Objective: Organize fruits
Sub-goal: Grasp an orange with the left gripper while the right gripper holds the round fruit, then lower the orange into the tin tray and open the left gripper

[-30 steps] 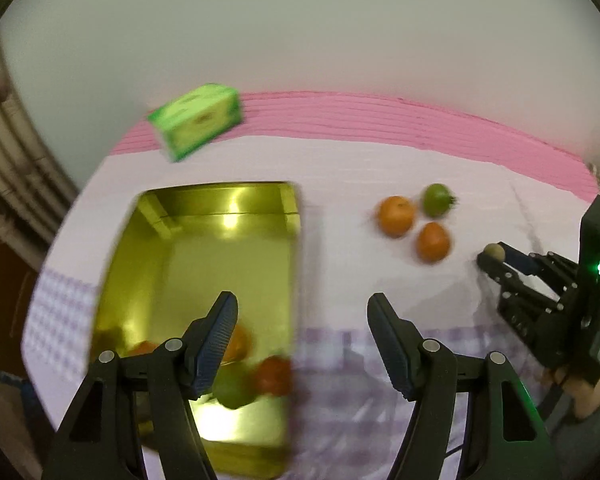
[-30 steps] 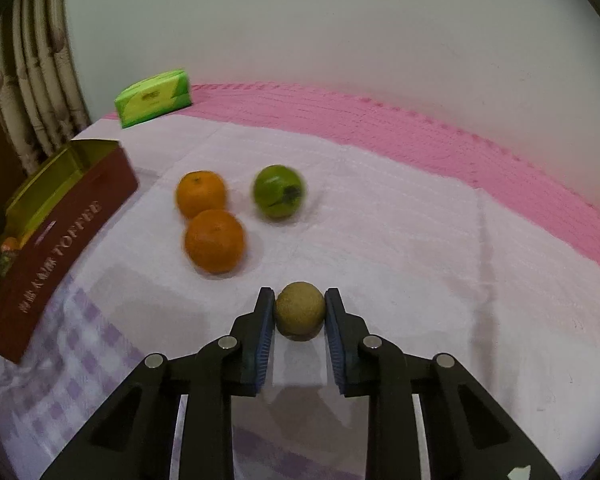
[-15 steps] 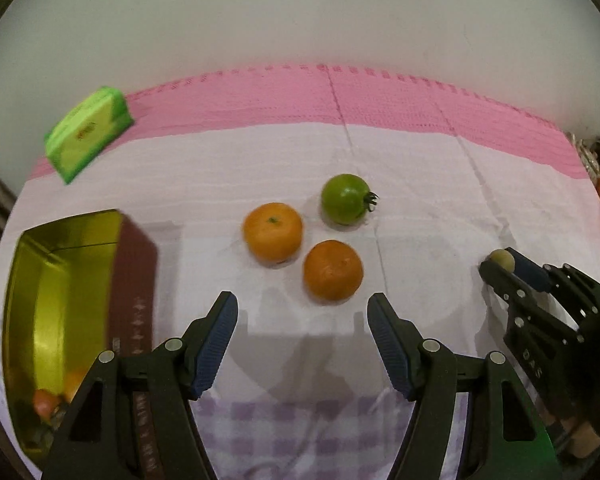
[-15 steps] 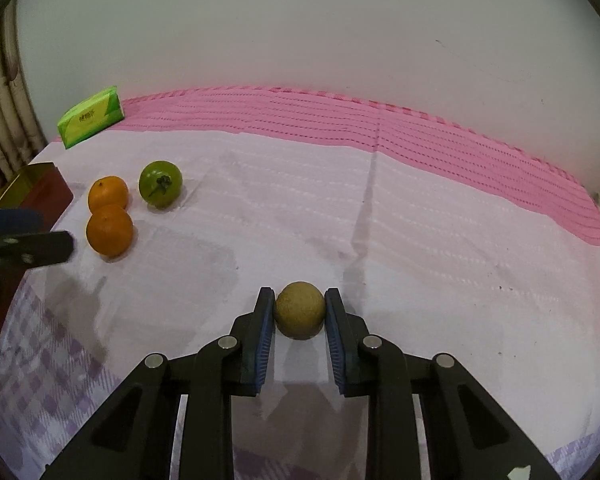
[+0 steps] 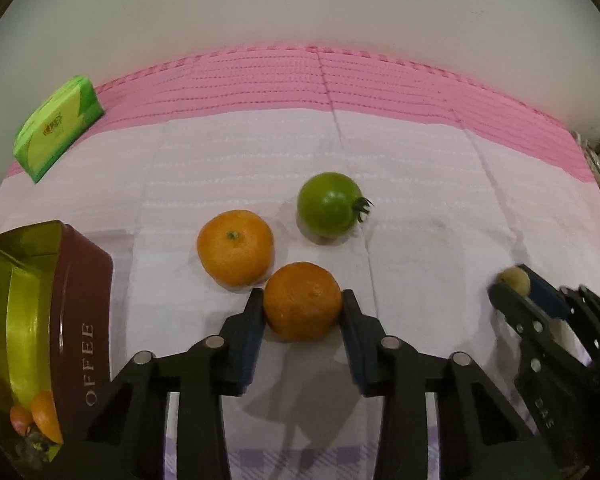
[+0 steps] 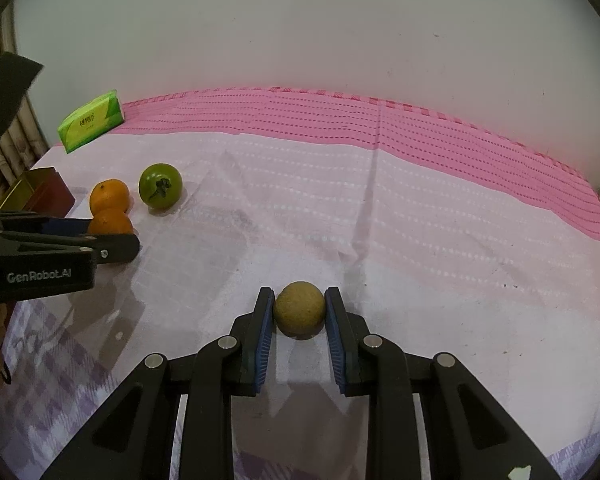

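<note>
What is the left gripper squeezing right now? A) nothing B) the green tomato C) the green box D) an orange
D: in the left wrist view, the left gripper has its pads against both sides of the near orange, while the green tomato sits untouched farther back.

The setting looks like a home. A soft cloth (image 6: 420,240) with a pink band and lilac checks covers the desk and lies creased across the middle of the frame. A plain pale wall (image 6: 300,32) fills the top. At the far left edge hang curtain folds (image 6: 10,148). A green tissue pack (image 5: 56,124) sits upper left, and a toffee tin (image 5: 82,312) holding fruit sits lower left.
</note>
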